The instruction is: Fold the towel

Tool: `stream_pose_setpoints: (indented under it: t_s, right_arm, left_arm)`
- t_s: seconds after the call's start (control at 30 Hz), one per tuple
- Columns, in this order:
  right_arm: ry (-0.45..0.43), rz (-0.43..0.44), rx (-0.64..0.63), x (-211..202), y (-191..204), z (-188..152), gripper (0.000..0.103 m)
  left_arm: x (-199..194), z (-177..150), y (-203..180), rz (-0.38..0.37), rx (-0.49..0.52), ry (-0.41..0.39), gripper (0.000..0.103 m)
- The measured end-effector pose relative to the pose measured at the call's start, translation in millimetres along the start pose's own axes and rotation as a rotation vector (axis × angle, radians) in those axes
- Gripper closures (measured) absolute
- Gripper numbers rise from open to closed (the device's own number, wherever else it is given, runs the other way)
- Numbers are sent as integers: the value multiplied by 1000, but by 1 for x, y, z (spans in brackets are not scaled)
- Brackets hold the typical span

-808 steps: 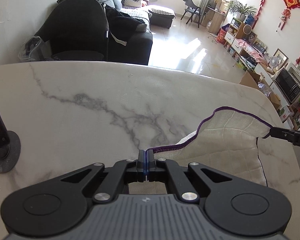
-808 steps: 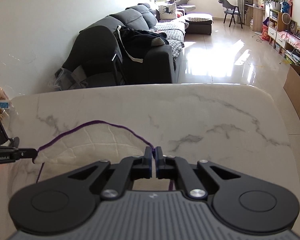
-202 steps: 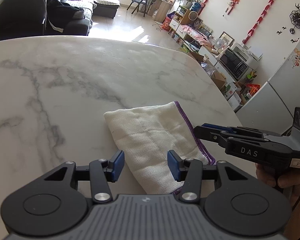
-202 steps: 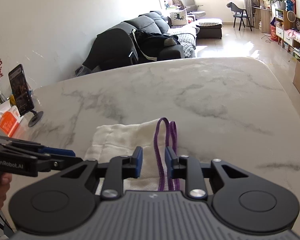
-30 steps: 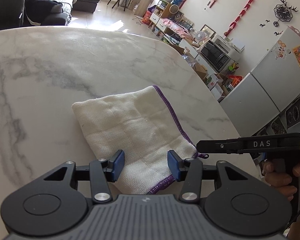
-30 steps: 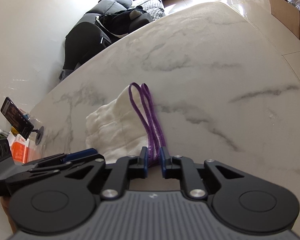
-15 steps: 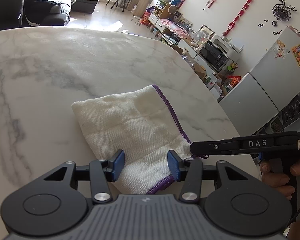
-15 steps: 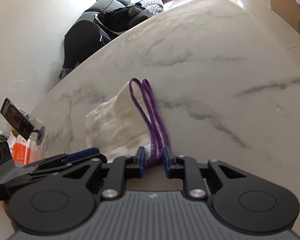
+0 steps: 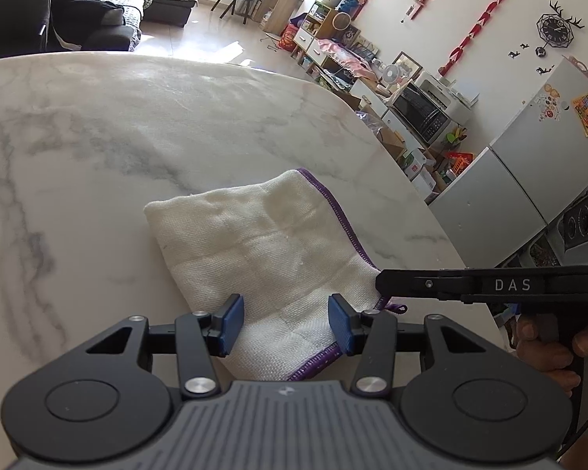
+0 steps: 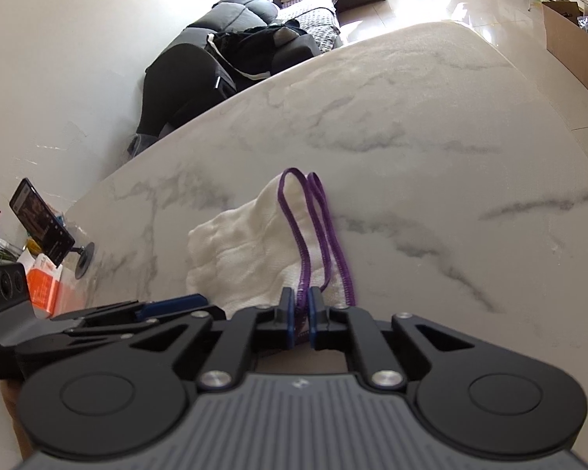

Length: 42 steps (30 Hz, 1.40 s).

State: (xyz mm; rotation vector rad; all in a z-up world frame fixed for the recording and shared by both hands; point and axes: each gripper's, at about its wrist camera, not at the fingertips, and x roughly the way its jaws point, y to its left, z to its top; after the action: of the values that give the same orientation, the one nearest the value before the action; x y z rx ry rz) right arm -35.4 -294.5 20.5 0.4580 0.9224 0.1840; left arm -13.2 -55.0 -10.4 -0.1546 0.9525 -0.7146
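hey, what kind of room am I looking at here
Most likely a home's open living and dining room: a marble table with a towel, a dark sofa, and a fridge.

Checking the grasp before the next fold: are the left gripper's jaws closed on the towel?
No: the left gripper has its jaws apart above the towel, with cloth showing between the blue pads, which do not press on it.

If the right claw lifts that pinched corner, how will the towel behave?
Likely floppy: the towel lies in soft, rumpled layers, so it should drape and unfold from the right claw. Probably light, being thin cloth. On the smooth table, it may slide rather than stay put.
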Motion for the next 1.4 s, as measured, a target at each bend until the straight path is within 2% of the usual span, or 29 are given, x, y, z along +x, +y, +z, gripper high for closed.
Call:
stream_pose_setpoints:
  t_s: [0.17, 0.43, 0.57, 0.63, 0.7, 0.77, 0.93, 1.4]
  right_arm:
    - [-26, -4, -6, -7, 0, 3, 95]
    - [-28, -29, 33, -8, -17, 1, 95]
    - [-8, -45, 49, -1, -25, -1, 95]
    - [-5, -53, 37, 1, -24, -1, 90]
    - [-13, -62, 13, 2, -20, 3, 88]
    - [-26, -66, -19, 2, -13, 10, 81]
    - [-34, -50, -78, 13, 4, 33, 76]
    - [-7, -21, -92, 53, 20, 72, 73]
  left_arm:
    - [-10, 5, -4, -26, 8, -31, 54]
    - [3, -3, -13, -79, 48, 31, 56]
    - [13, -7, -15, -69, 64, 49, 60]
    - [15, -10, -15, -67, 67, 41, 60]
    - [15, -11, -15, -66, 70, 38, 60]
    - [15, -11, -15, -64, 67, 41, 60]
    - [13, -10, -15, -62, 60, 43, 60]
    - [14, -10, -14, -68, 68, 50, 60]
